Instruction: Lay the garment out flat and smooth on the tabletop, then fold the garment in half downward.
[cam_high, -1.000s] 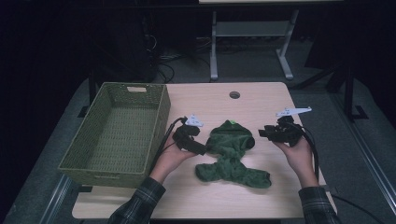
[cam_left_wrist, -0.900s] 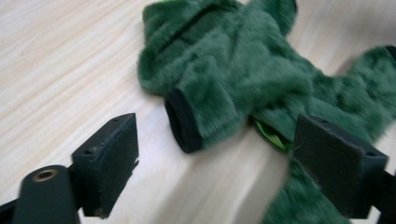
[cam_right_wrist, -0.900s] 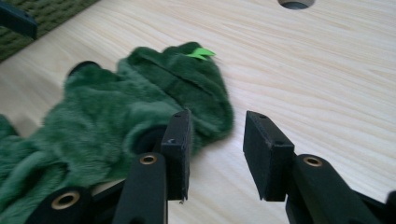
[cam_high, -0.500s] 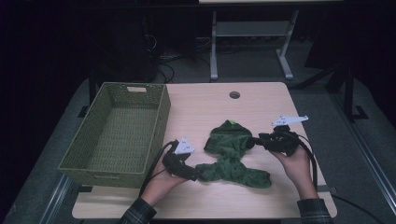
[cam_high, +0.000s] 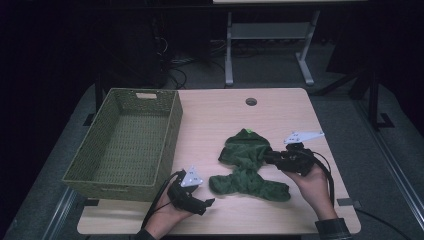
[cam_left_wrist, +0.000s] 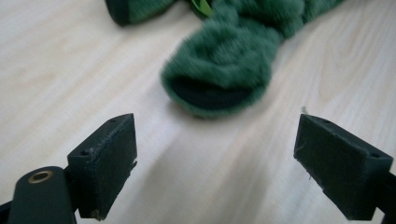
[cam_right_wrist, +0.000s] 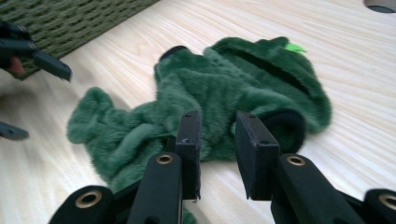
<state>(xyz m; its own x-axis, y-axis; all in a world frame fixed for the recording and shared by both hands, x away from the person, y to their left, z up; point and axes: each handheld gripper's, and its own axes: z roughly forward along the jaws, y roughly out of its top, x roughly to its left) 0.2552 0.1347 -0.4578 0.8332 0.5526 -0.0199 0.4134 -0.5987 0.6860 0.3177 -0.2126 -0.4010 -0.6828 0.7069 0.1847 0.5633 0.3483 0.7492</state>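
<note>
A fuzzy green garment lies crumpled on the wooden table, right of centre. My right gripper has its tips at the garment's right edge. In the right gripper view its jaws have just been closing and stand a narrow gap apart over the green pile, with no cloth pinched that I can see. My left gripper lies low near the table's front edge, left of the garment's lower sleeve. In the left gripper view it is wide open, and the sleeve's dark cuff is just ahead.
A green woven basket stands on the table's left half, close to my left hand; it also shows in the right gripper view. A round cable hole sits near the far edge. Dark floor and a metal stand lie beyond the table.
My left hand has drawn back toward the front edge and sunk to the table beside the lower sleeve. My right gripper has slid in to the garment's right edge, and its jaws have narrowed.
</note>
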